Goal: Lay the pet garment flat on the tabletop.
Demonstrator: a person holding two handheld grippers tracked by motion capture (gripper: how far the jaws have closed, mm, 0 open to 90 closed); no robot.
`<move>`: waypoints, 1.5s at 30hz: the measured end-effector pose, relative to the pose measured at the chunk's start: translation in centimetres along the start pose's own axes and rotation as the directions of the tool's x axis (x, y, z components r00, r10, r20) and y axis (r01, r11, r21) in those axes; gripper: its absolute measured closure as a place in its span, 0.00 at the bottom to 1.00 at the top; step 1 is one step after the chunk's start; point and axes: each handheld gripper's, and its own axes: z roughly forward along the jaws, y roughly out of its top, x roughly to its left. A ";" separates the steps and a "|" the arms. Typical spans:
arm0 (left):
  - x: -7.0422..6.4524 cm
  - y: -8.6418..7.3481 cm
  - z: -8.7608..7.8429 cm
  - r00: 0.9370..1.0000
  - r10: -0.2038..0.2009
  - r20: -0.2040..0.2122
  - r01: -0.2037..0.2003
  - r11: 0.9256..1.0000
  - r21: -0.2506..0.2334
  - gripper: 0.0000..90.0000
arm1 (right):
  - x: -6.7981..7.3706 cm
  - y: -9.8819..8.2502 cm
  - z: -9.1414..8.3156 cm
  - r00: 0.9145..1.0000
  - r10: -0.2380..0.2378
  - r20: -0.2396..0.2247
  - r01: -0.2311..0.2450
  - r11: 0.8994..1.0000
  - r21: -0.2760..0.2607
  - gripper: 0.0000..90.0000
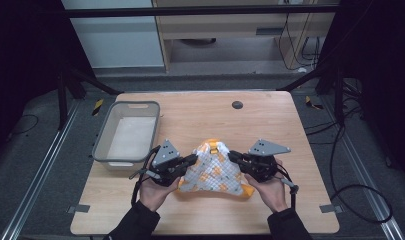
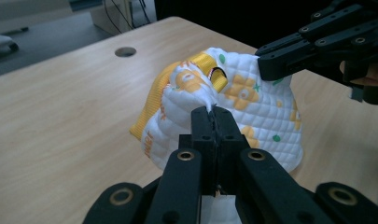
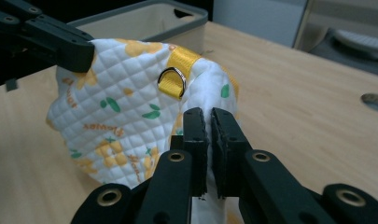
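Observation:
A white quilted cloth (image 1: pixel 213 171) with yellow flower print and yellow trim hangs stretched between my two grippers above the wooden table (image 1: pixel 200 115). My left gripper (image 1: pixel 192 160) is shut on the cloth's left edge; in the left gripper view its jaws (image 2: pixel 212 113) pinch the white fabric (image 2: pixel 252 102). My right gripper (image 1: pixel 232 156) is shut on the right edge; in the right gripper view the cloth (image 3: pixel 126 116) runs between its jaws (image 3: pixel 208 116). A yellow ribbon loop (image 3: pixel 172 80) sits at the cloth's top. The cloth's lower edge lies on or just above the table.
A grey plastic bin (image 1: pixel 129 131) with a pale lining stands at the table's left side, close to my left hand. A small dark round hole (image 1: pixel 237 105) lies in the tabletop near the far edge. Cables run over the floor at the right.

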 end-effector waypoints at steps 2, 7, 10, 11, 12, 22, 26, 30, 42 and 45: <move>0.4 0.6 0.2 1.000 0.004 -0.021 -0.004 1.000 -0.020 0.99 | -0.3 0.5 0.5 0.999 -0.007 0.036 0.008 1.000 -0.024 0.94; 2.4 1.9 2.0 0.995 -0.038 -0.097 0.031 0.997 -0.077 0.98 | -1.5 1.9 2.8 0.987 -0.003 0.158 0.017 0.996 -0.089 0.93; 4.3 2.1 3.8 0.977 -0.093 -0.190 0.075 0.992 -0.103 0.82 | -2.8 2.5 4.8 0.966 0.004 0.257 0.021 0.995 -0.093 0.87; 4.9 2.1 4.2 0.969 -0.123 -0.213 0.102 0.989 -0.110 0.72 | -3.2 2.6 5.4 0.958 0.003 0.286 0.022 0.996 -0.084 0.83; 5.4 2.0 4.4 0.965 -0.147 -0.216 0.127 0.986 -0.104 0.68 | -3.6 2.7 5.8 0.948 0.004 0.317 0.018 0.998 -0.067 0.79; 6.4 -0.1 1.1 0.959 -0.173 -0.224 0.152 0.982 -0.108 0.43 | -4.7 2.1 2.7 0.950 -0.024 0.311 0.042 0.998 -0.049 0.63; 6.0 -1.6 -0.3 0.964 -0.165 -0.211 0.149 0.985 -0.087 0.39 | -4.5 1.5 0.4 0.959 -0.027 0.282 0.043 0.998 -0.050 0.57; 5.7 -3.6 -1.3 0.965 -0.157 -0.212 0.149 0.987 -0.054 0.37 | -4.3 0.2 -1.4 0.967 -0.019 0.254 0.030 0.999 -0.038 0.53; 4.9 -7.8 -0.5 0.969 -0.132 -0.210 0.147 0.988 0.054 0.38 | -4.3 -5.1 -2.0 0.980 -0.002 0.201 -0.008 0.999 0.047 0.47; 4.5 -8.2 0.4 0.973 -0.113 -0.203 0.134 0.986 0.094 0.37 | -4.5 -6.0 -0.9 0.981 -0.010 0.194 -0.009 0.995 0.098 0.47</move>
